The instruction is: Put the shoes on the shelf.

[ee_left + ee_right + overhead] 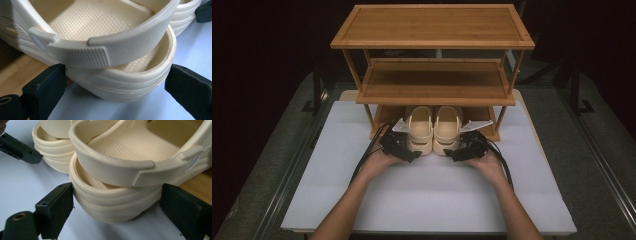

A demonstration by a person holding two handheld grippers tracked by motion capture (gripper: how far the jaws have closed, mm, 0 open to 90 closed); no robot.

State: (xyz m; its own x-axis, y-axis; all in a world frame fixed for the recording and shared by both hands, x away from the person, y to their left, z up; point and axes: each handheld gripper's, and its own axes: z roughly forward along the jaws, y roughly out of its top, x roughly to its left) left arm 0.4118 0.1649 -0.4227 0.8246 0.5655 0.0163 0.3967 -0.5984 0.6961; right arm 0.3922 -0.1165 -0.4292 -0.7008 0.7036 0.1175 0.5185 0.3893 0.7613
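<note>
You are holding a gripper in each hand at the heels of a pair of cream clogs. The clogs are sitting side by side, toes in on the bottom tier of the rack (432, 87), heels sticking out over the white mat (427, 195).

Your left gripper (411, 150) is straddling the heel of the left clog (419, 129). In the left gripper view its jaws are standing apart: one pad is touching the heel's side at the rack's edge, while the other is standing clear of the heel, with mat showing between them. The heel strap (117, 47) is lying across the clog's opening above the jaws.

Your right gripper (454, 152) is straddling the heel of the right clog (448, 129). In the right gripper view its jaws are also standing apart, one pad just touching the heel, the other just beside it with a slight gap, so neither clog is being clamped.
</note>
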